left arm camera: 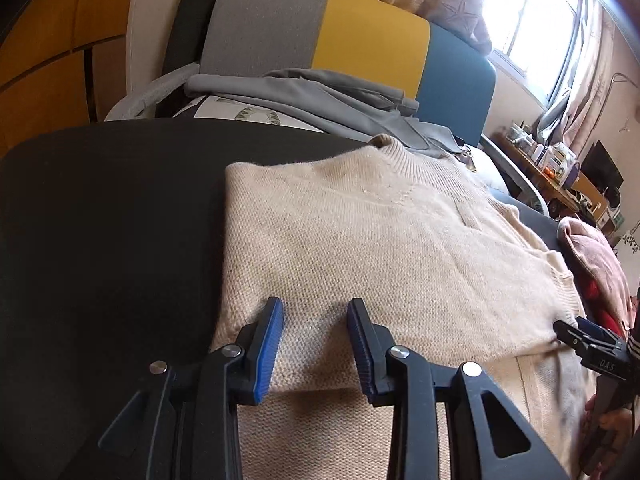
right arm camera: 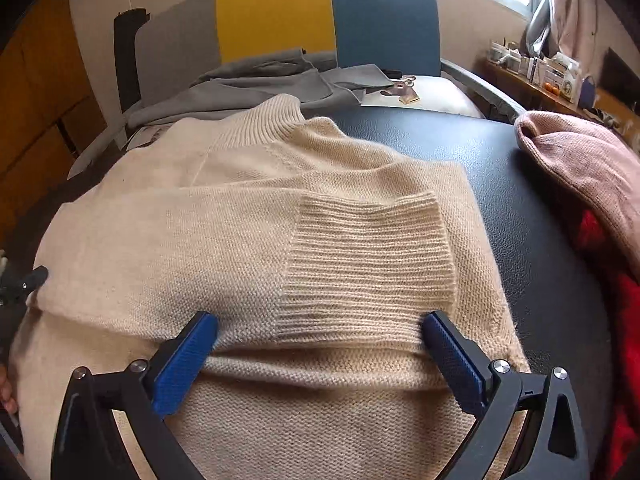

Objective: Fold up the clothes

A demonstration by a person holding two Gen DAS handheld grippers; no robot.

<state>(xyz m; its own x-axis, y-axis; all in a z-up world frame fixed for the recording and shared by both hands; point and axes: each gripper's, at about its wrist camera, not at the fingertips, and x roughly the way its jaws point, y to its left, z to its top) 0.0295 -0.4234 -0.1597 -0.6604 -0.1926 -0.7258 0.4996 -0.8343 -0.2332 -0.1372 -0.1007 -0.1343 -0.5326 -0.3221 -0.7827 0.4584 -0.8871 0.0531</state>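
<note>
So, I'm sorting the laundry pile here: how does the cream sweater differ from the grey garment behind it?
The cream sweater is a chunky knit with a ribbed cuff; the grey garment is smooth, thinner fabric. The cream sweater lies flat and partly folded, its sleeve laid across the body, on the black table; the grey garment lies rumpled on the chair beyond. The cream sweater sits just ahead of both grippers; the grey one is farther off. Both are plain and single-coloured.

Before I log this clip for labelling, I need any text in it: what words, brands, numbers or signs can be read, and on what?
"D A S": small pale letters on the black body of the right gripper, at the right edge of the left wrist view; faint, so the reading is uncertain.
Boxes and packets on the shelf under the window: print too small and blurred to read.
Cream sweater: no tag or print shows.
</note>
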